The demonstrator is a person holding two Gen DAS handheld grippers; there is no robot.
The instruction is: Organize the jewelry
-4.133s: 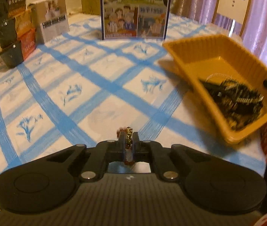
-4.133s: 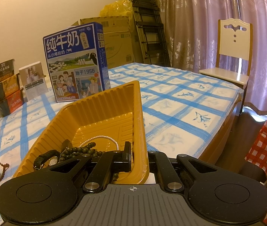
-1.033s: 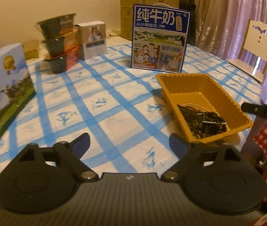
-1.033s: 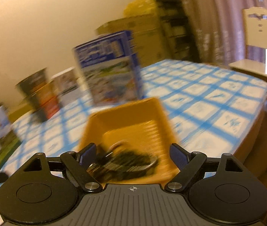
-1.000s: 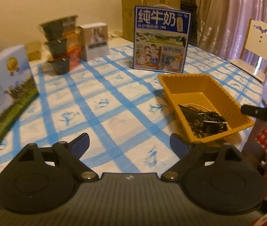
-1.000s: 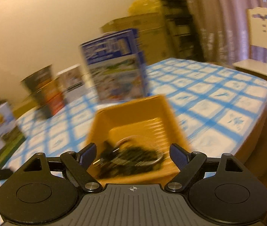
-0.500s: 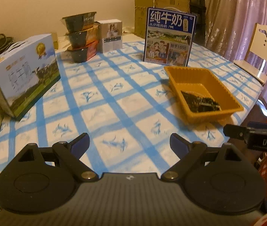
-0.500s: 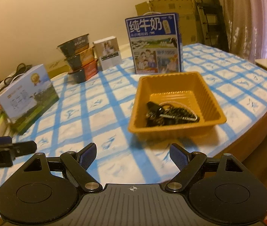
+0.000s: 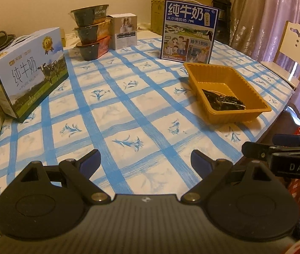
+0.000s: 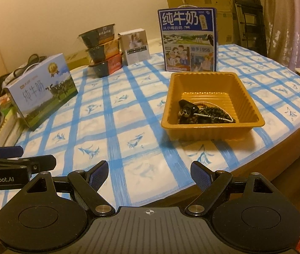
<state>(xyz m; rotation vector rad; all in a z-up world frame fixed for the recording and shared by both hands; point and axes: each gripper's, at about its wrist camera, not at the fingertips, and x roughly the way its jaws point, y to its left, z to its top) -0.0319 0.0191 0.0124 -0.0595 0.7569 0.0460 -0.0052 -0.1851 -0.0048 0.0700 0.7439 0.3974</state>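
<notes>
On the blue-and-white checked tablecloth (image 10: 116, 131) your orange ribbed plastic tray (image 10: 253, 114) sits near the table's right edge, just in front of the upright dark-blue milk carton (image 10: 189, 39). Piled in the tray's near half is the jewelry (image 10: 200, 113): dark round beads in a tangle, a thin pale pearl-like strand draped across them, and a glossy black lump at the left that may be a watch, too small to tell. Your left gripper (image 9: 145, 158) hangs low over the near cloth, jaws spread wide, blue ribbed pads (image 9: 90, 160) bare, nothing between them. Your right gripper (image 10: 150, 175) is likewise spread wide and empty, held above the table's near edge, well apart from the tray. Each tool's dark body pokes into the other's view from the side. Lying flat at the left is a light-blue boxy milk case (image 9: 29, 74); behind it, three stacked dark plastic bowls (image 9: 91, 33) and a small white box (image 9: 125, 30).
</notes>
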